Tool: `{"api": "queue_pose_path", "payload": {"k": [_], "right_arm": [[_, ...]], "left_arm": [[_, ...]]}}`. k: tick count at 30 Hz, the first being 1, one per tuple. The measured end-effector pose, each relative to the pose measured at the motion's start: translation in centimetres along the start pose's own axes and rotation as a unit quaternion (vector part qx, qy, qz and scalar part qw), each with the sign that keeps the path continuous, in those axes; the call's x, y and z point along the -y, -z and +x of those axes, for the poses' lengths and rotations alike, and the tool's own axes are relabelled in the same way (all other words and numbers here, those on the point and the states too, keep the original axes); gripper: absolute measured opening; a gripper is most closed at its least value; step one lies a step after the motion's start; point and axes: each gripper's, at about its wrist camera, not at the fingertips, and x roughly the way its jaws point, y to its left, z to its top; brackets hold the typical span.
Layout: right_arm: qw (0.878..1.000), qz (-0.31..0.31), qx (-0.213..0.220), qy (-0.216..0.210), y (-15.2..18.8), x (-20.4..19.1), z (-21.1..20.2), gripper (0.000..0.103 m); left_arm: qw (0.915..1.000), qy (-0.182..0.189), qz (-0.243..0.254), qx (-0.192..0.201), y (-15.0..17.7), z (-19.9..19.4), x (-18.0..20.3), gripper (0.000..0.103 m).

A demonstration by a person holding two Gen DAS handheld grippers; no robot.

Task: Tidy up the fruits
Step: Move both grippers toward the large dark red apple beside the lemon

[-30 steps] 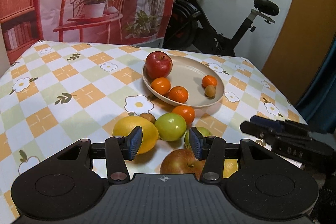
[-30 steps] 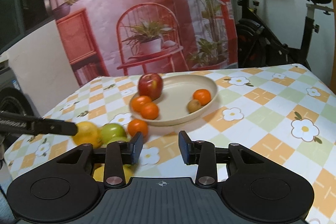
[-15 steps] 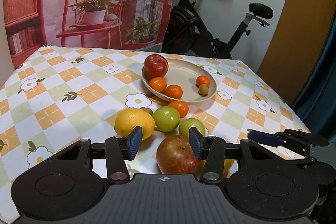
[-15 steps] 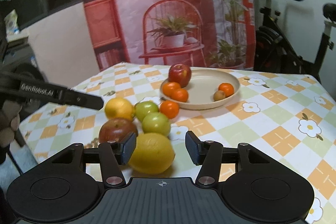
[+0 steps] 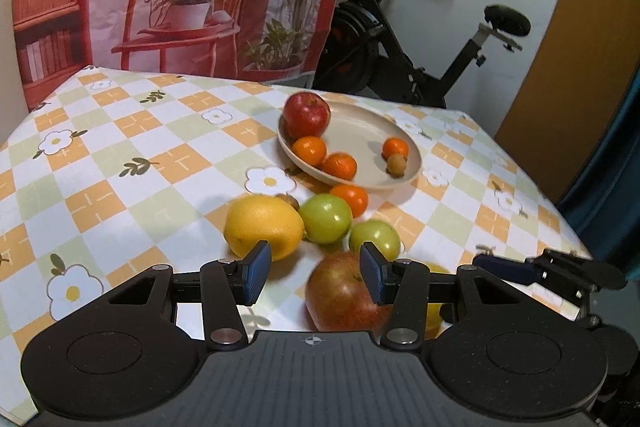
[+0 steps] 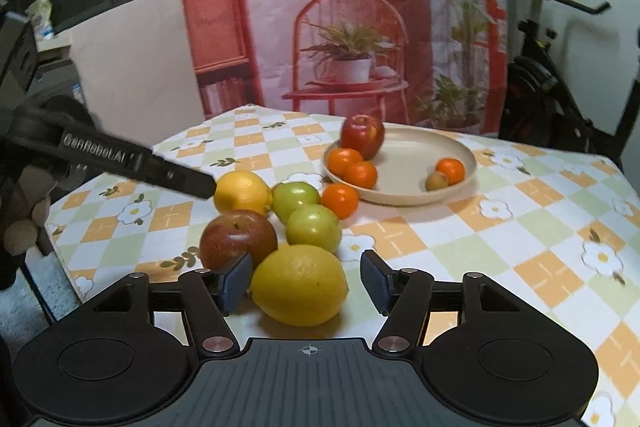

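Right tool straddles lemon lying crosswise.

A plate is sitting toward the far side of the table, carrying an apple, three mandarins and a kiwi. Before it, loose fruit is lying clustered on the table: a mandarin nearest the plate, a lemon nearest the camera.
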Motion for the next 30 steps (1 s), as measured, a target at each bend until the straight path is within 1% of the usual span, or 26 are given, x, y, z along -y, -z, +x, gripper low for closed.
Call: {"api": "queue_pose_path", "payload": {"k": [3,6,9,13,15,16,17,21,24,26,28,30], "right_arm": [[1.000,-0.012,-0.008,-0.018,-0.9,-0.3,0.6,0.058],[0.999,-0.024,-0.021,-0.025,-1.3,-0.8,1.2,0.059],[0.999,-0.024,-0.033,-0.020,-1.0,-1.0,1.6,0.059],[0.999,-0.019,-0.037,-0.018,-0.8,-1.0,1.8,0.059],[0.998,-0.039,-0.038,-0.018,-1.0,-1.5,1.9,0.061],[0.998,-0.046,-0.039,-0.019,-1.1,-1.7,2.0,0.065],[0.998,-0.051,-0.040,-0.022,-1.2,-1.8,2.2,0.066],[0.996,-0.065,-0.043,-0.031,-2.2,-2.3,3.0,0.066],[0.995,-0.071,-0.045,-0.054,-3.3,-2.6,3.6,0.066],[0.992,-0.078,-0.061,-0.072,-4.0,-2.9,4.5,0.063],[0.989,-0.078,-0.087,-0.087,-4.5,-3.0,5.4,0.060],[0.987,-0.078,-0.109,-0.089,-4.7,-3.0,6.3,0.060]], "left_arm": [[0.9997,0.015,-0.021,0.000,-1.2,-0.3,-1.4,0.051],[0.9997,0.015,-0.020,-0.003,-1.8,-0.2,-1.9,0.051],[0.9994,0.021,-0.027,-0.009,-1.5,0.1,-2.2,0.051],[0.9988,0.029,-0.028,-0.026,-0.5,1.1,-2.0,0.051],[0.9982,0.036,-0.034,-0.034,-0.4,1.5,-2.2,0.051],[0.9979,0.040,-0.037,-0.036,-0.4,1.7,-2.3,0.051],[0.9974,0.045,-0.040,-0.040,-0.4,1.9,-2.4,0.051],[0.9951,0.058,-0.056,-0.058,-0.3,2.8,-2.9,0.051],[0.9936,0.064,-0.069,-0.062,-0.6,3.1,-3.5,0.050],[0.9927,0.070,-0.078,-0.060,-0.9,3.1,-3.9,0.050],[0.9920,0.076,-0.083,-0.058,-1.2,3.1,-4.1,0.050],[0.9915,0.080,-0.083,-0.060,-1.4,3.2,-4.1,0.050]]}}
